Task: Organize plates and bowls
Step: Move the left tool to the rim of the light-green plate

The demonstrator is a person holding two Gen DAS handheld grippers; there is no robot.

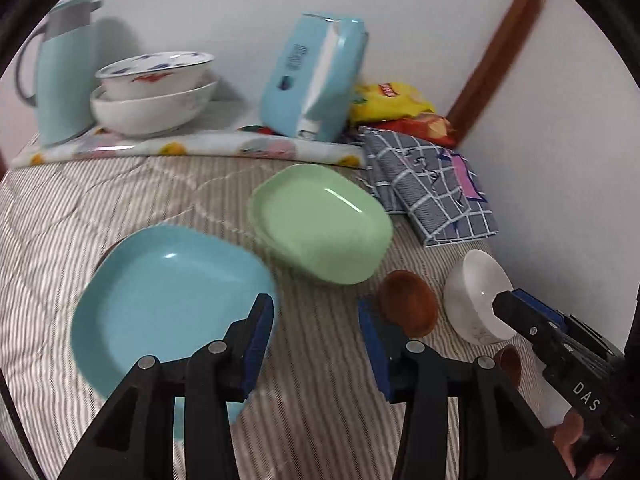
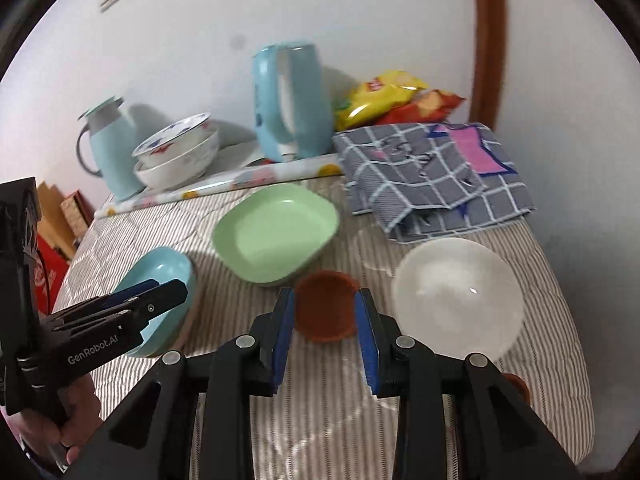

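A blue plate [image 1: 168, 300] lies on the striped cloth at the left and looks tilted. My left gripper [image 1: 314, 306] is open. Its left finger overlaps the plate's right rim, and only cloth shows between the jaws. From the right wrist view, the left gripper [image 2: 160, 292] hangs over the blue plate [image 2: 164, 268]. A green plate [image 1: 320, 220] sits in the middle. My right gripper [image 2: 324, 294] is open above a small brown cup [image 2: 326, 308], apart from it. A white bowl [image 2: 458, 296] stands to its right, with the right gripper [image 1: 508, 302] in front of it.
Two patterned bowls [image 1: 152, 92] are stacked at the back beside a pale blue jug [image 1: 64, 72]. A light blue box [image 1: 316, 76], snack bags [image 1: 392, 100] and a folded checked cloth [image 1: 432, 192] crowd the back right. Another brown cup [image 2: 516, 388] sits near the right edge.
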